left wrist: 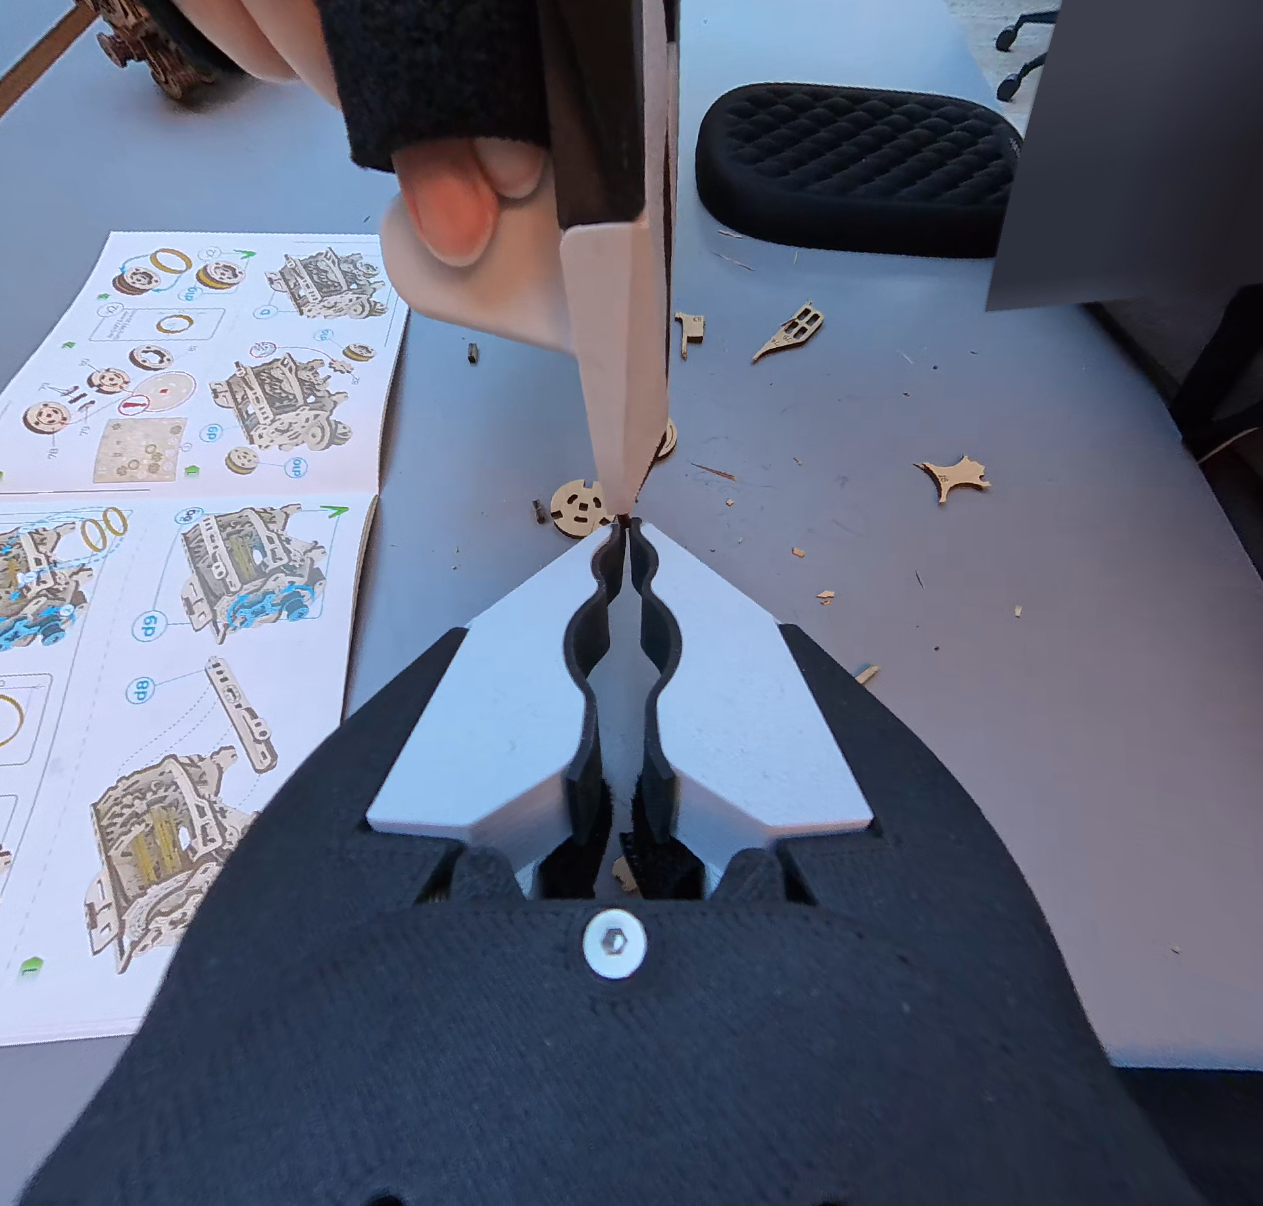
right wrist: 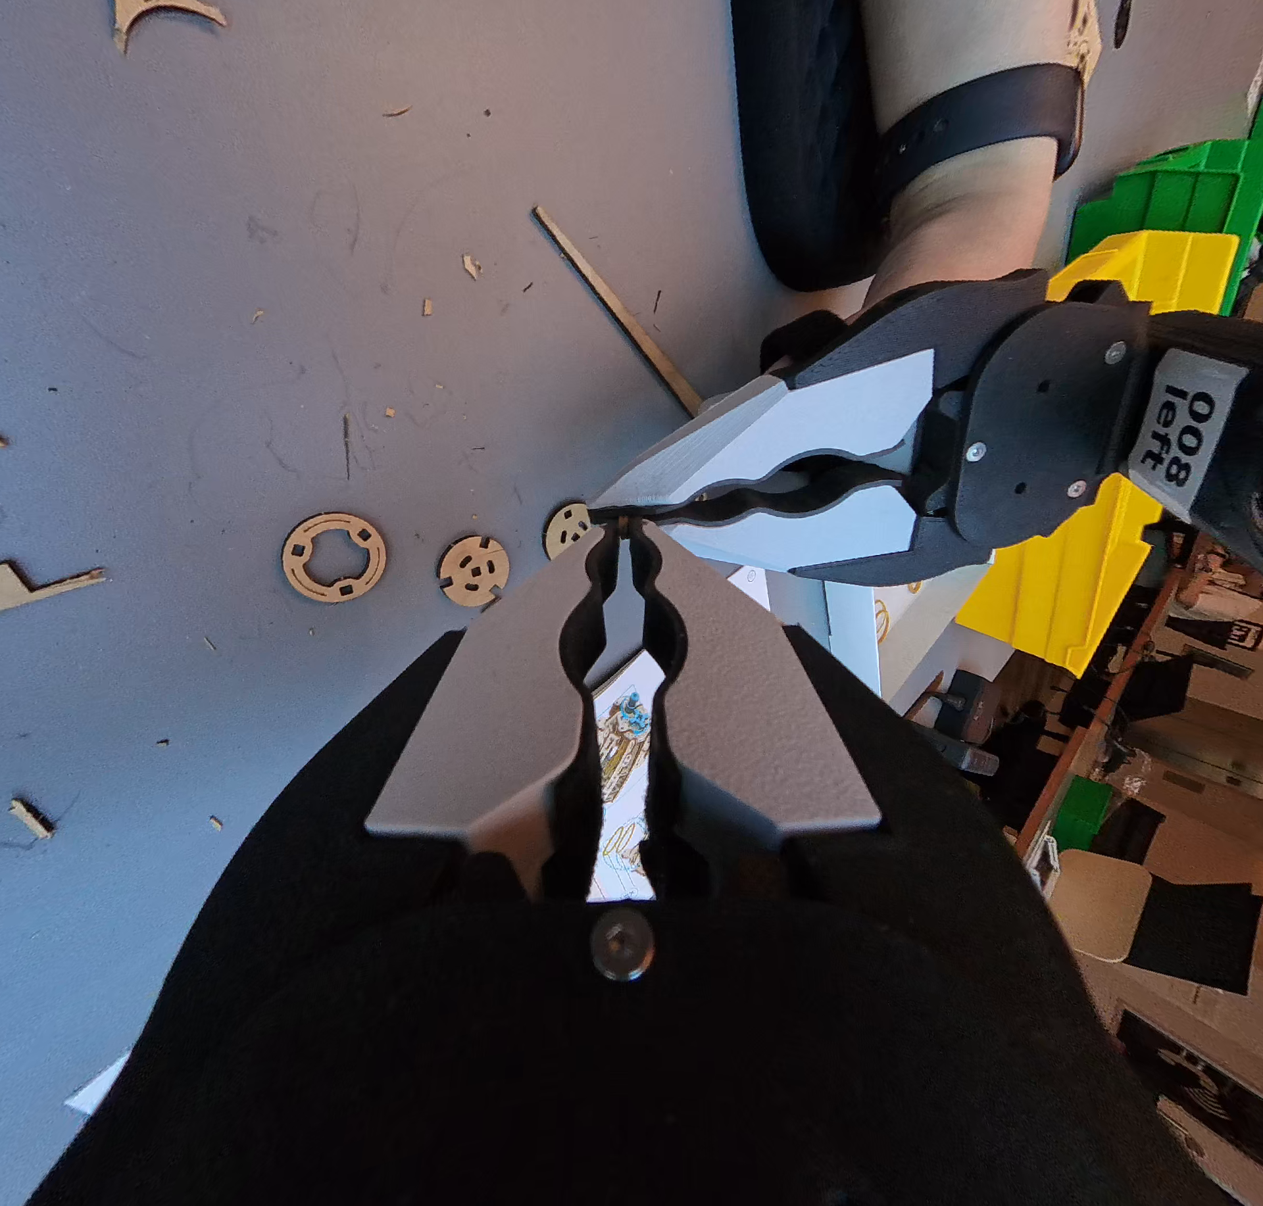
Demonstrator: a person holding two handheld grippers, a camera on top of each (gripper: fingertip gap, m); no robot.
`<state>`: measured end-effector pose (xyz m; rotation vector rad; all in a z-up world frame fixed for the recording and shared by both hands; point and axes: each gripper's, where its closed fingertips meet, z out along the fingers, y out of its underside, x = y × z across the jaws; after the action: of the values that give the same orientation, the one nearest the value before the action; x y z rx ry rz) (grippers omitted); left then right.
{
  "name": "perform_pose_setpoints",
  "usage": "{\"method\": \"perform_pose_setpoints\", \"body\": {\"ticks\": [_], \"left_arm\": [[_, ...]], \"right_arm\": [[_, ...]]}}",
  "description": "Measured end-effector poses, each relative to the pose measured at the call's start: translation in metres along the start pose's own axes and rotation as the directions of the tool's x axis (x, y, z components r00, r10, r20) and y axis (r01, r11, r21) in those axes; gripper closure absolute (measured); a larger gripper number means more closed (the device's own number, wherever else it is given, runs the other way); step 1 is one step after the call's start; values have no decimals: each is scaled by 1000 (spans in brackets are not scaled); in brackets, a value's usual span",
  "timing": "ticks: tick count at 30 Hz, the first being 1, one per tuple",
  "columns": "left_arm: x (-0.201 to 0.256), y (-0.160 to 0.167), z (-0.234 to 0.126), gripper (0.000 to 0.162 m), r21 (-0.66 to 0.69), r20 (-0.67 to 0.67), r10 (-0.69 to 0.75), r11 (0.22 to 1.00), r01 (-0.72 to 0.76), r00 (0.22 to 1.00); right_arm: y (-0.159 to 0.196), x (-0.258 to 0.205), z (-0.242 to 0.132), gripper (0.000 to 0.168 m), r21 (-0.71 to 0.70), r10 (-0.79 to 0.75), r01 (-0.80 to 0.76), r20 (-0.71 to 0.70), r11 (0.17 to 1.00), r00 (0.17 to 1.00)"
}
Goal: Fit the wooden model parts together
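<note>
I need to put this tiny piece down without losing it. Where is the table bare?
Bare grey table lies right of the left gripper, nearer than the star-shaped offcut; only splinters there. A strip between the instruction booklet and the gripper is free too. Crowded around the slotted disc at the tips.

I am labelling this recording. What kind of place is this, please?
Probably a workshop or lab bench. A grey table holds laser-cut wooden parts and an open instruction booklet, and stacked yellow and green storage bins stand beyond it.
</note>
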<state>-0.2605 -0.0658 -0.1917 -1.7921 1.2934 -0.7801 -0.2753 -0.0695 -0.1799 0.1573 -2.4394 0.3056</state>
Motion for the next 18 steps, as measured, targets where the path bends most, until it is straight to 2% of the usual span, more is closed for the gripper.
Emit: {"method": "perform_pose_setpoints", "body": {"ticks": [9, 11, 14, 18], "left_arm": [[-3, 8, 1, 160, -33, 14, -13, 999, 14, 1000], [-16, 21, -1, 138, -109, 97, -12, 994, 23, 995], [-27, 33, -4, 133, -170, 163, 14, 985, 14, 987], [-27, 38, 2, 126, -193, 161, 21, 981, 10, 987]], "right_arm": [[3, -2, 3, 167, -38, -24, 24, 12, 999, 1000], [9, -2, 2, 167, -62, -38, 39, 17, 997, 999], [20, -5, 2, 167, -95, -77, 82, 50, 992, 996], [26, -16, 13, 166, -120, -161, 178, 143, 977, 977]]}}
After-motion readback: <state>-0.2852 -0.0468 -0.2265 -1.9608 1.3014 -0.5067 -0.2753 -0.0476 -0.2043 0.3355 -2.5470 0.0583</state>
